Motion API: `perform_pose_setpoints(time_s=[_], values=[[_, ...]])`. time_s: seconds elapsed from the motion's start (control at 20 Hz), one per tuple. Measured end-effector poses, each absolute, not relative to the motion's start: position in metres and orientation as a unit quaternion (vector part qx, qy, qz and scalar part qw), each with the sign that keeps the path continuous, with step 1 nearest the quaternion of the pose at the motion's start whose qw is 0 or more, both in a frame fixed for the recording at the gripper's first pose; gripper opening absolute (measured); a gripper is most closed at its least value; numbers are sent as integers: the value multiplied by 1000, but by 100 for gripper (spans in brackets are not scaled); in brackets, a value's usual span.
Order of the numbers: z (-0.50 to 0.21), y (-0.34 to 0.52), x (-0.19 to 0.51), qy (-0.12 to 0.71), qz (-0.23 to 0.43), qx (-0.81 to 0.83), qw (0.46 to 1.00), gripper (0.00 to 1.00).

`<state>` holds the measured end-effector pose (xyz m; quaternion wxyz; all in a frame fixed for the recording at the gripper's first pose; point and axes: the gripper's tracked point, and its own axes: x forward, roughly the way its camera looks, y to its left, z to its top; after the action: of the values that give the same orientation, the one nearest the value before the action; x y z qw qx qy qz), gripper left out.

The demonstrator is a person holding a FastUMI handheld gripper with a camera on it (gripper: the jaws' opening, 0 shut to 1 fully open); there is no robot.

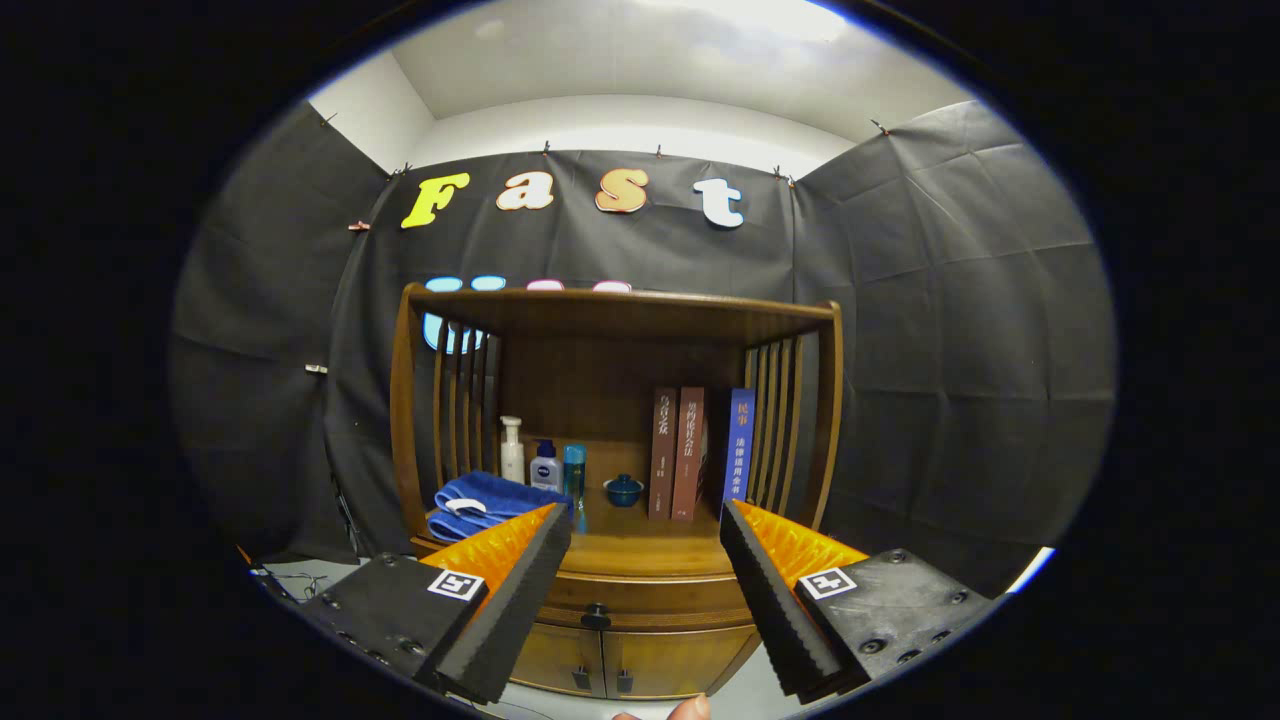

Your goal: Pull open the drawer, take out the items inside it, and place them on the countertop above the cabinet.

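Note:
A brown wooden cabinet (pixel 620 330) stands ahead against the black cloth wall. Its drawer (pixel 640 595) is closed, with a small dark knob (pixel 596 616) at the front, just beyond the gap between my fingers. The countertop (pixel 640 545) above the drawer is bare wood in the middle. My gripper (pixel 645 525) is open, its two black-padded orange fingers (pixel 520 580) spread wide with nothing between them, still some way short of the cabinet.
On the countertop lie a folded blue towel (pixel 480 500), three bottles (pixel 543 465), a small blue lidded bowl (pixel 623 490) and three upright books (pixel 690 455). Two lower cabinet doors (pixel 610 660) sit under the drawer. A person's fingertip (pixel 690 708) shows below.

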<state>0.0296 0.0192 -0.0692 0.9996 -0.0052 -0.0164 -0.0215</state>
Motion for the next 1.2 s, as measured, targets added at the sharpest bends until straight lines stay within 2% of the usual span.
perform_pose_setpoints(time_s=[0.45,0.9,1.05,1.1,1.2], values=[[-225,77,93,75,9,0,997,99],[-319,92,159,143,-6,10,990,99],[-329,89,168,150,-14,-1,989,77],[-328,82,172,145,-22,-3,989,74],[-332,83,172,145,-14,5,989,54]])
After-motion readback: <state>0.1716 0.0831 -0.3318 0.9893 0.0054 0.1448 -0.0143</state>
